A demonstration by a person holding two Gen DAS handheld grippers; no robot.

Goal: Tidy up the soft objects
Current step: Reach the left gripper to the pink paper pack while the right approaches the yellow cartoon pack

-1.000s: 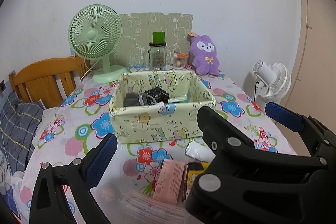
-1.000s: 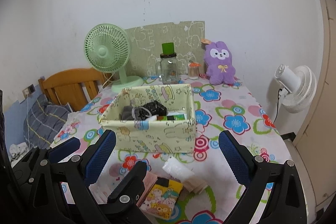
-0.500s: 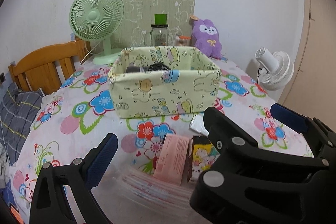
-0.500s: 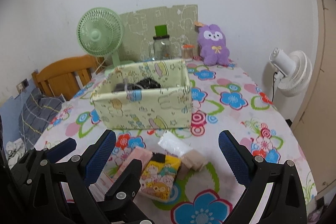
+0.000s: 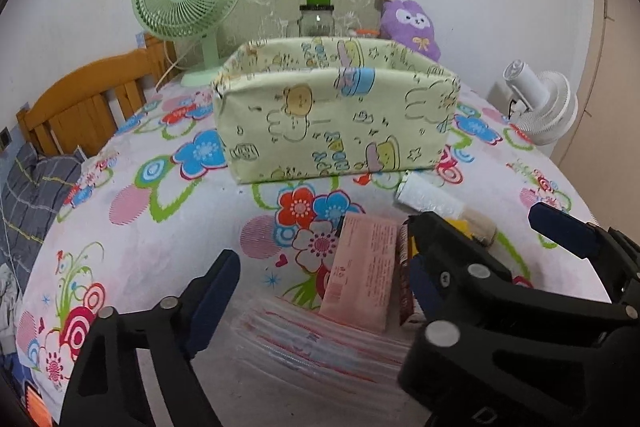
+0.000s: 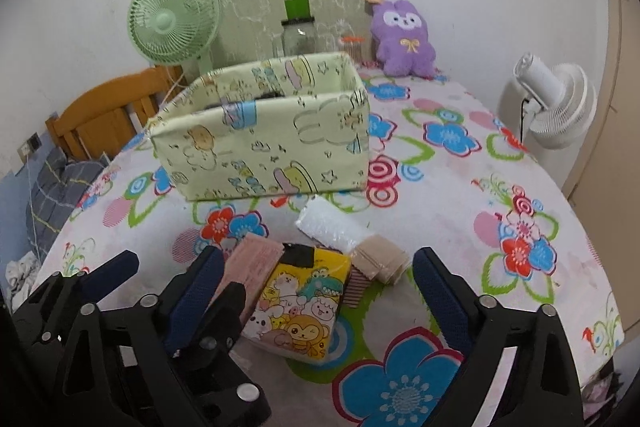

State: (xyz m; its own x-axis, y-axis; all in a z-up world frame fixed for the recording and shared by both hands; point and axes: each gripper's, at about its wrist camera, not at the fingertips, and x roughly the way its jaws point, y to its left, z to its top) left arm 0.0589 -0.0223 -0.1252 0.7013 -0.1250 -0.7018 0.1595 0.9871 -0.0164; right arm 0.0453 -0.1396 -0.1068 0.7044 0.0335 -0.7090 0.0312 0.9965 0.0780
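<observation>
both tongs spread wide, empty. yellow tissue pack (image 6: 298,307) flat on tablecloth (image 6: 460,187), between right gripper (image 6: 316,301) fingers, near fabric box (image 6: 264,143). likely light, squashy, slippery film; best pinched across long edges.

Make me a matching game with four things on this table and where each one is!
Things:
1. plush bunny
2. green fan
3. cartoon packet
4. jar

Places:
A. back left, by the wooden chair
B. nearest, between the right gripper's fingers
C. behind the box, in the middle
D. back right, against the wall

Pairs: 1-D, 2-A, 3-B, 4-C
</observation>
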